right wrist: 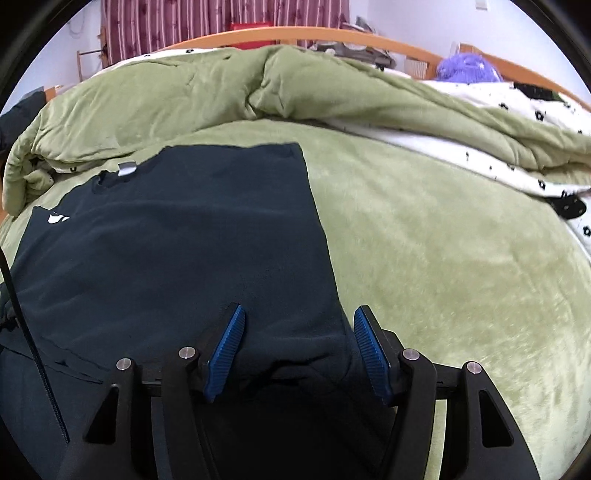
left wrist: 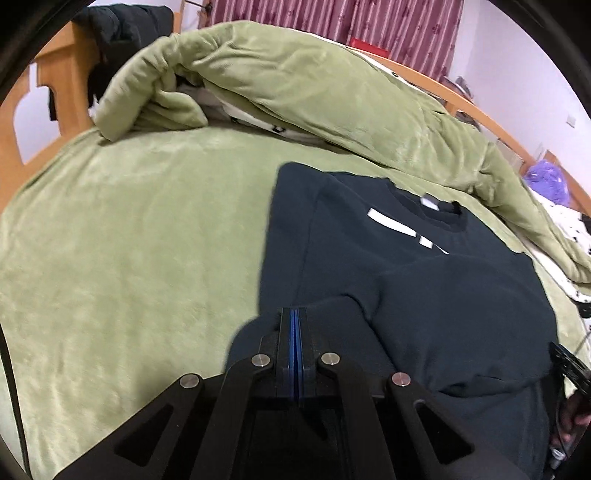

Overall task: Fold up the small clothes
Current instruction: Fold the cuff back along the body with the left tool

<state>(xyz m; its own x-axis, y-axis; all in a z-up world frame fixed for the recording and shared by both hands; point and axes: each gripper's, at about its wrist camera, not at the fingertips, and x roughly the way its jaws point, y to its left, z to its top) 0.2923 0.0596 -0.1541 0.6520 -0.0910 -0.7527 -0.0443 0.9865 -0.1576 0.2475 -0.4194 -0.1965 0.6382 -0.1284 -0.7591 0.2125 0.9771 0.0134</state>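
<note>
Both grippers are down at the near hem of a dark sweatshirt (left wrist: 424, 295) that lies flat on the green blanket (left wrist: 129, 240) covering the bed. From where I steer, my left gripper (left wrist: 294, 314) has its jaws pressed together, blue pads face to face, at the garment's near left corner; whether any cloth is caught between the pads I cannot tell, since the fabric only bunches up around the tips. My right gripper (right wrist: 297, 325) stands with its jaws spread, the ribbed blue pads (right wrist: 227, 350) apart, and the sweatshirt's near right corner lies between them without either pad pressing on it.

The sweatshirt is dark blue-green, collar (left wrist: 439, 214) pointing away from me, a small white tag inside the neck and a white print (left wrist: 399, 225) partly showing on the chest. One sleeve is folded across the body, its cuff end reaching toward my left gripper. In the right wrist view the garment's right edge runs straight up from the open jaws toward the far side of the bed.

Behind the shirt a green quilt (right wrist: 258, 81) is heaped in a long roll, its white lining with black flowers (right wrist: 517, 122) turned out on the right. A wooden bed frame (right wrist: 295, 37), striped maroon curtains (left wrist: 351, 22) and a purple bundle (right wrist: 469, 68) close the background.
</note>
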